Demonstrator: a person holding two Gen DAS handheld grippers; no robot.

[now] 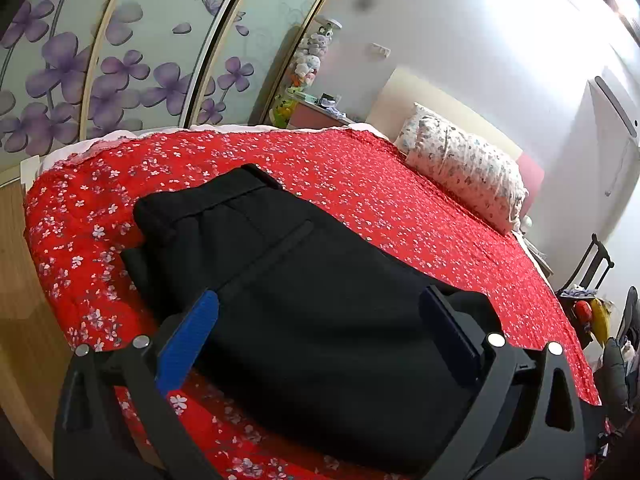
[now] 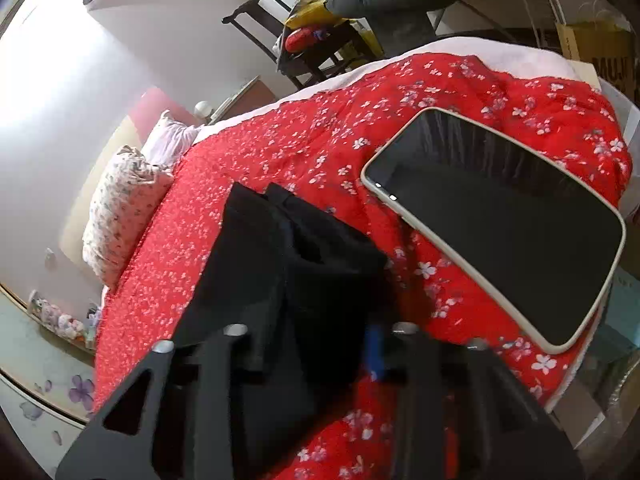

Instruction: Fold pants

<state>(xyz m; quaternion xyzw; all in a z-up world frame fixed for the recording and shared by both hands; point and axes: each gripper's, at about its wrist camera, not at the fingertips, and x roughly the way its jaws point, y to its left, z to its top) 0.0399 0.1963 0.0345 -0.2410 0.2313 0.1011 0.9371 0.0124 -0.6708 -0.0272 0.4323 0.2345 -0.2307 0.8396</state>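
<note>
Black pants lying folded on the red flowered bedspread of the bed, waistband end toward 11 o'clock in the left wrist view. Left tongs spread wide, blue pads at 8 o'clock and 4 o'clock of the bundle, straddling the fabric without visibly pinching it. In the right wrist view, pants seen as a bunched dark fold at centre, running from 12 o'clock down into the right tongs. Right tongs narrow, dark cloth filling the gap between the fingers; picture blurred there, one blue pad just visible against the cloth, so firm grip not confirmed by sight but fabric plainly between the fingers. Phone with dark screen and pale case resting face up on the bedspread at 2 o'clock of the pants, apart from them. Flowered pillow at the head of the bed, at 1 o'clock, well apart from the pants. Dark chair beside the bed at 12 o'clock, carrying red and yellow items.
</note>
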